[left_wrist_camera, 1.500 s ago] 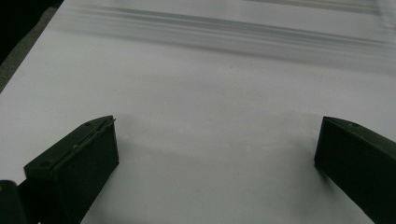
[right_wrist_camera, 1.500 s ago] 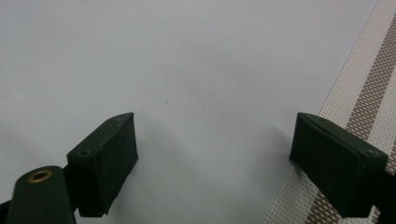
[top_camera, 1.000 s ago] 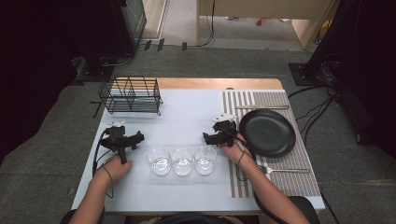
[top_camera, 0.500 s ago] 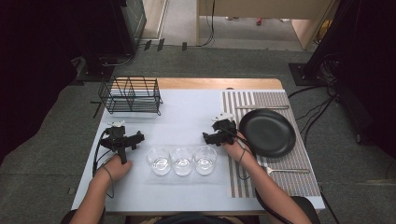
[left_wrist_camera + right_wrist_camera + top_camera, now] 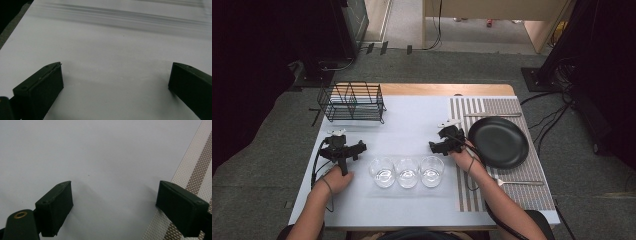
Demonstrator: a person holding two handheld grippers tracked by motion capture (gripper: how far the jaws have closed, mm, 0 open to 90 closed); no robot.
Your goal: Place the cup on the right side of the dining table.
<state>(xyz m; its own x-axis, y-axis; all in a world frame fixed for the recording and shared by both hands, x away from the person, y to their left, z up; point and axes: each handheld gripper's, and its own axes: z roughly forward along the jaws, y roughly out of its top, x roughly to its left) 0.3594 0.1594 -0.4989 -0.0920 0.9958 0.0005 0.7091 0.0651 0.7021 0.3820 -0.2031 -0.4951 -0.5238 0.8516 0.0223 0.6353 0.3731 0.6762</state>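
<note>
Three clear glasses stand in a row near the table's front: left glass (image 5: 382, 172), middle glass (image 5: 407, 173), right glass (image 5: 432, 171). My left gripper (image 5: 343, 148) rests on the white table to the left of them, and my left gripper (image 5: 115, 72) has its jaws wide apart over bare white surface. My right gripper (image 5: 445, 140) sits just behind the right glass, beside the striped placemat (image 5: 472, 107). My right gripper (image 5: 113, 195) is open too, its right fingertip (image 5: 175, 202) over the placemat (image 5: 197, 170) edge. Nothing lies between either pair of jaws.
A black wire rack (image 5: 352, 102) stands at the back left. A black plate (image 5: 498, 141) lies on the placemat, with a utensil (image 5: 492, 115) behind it and a fork (image 5: 519, 182) in front. The white table (image 5: 412, 120) ends close to the person's arms.
</note>
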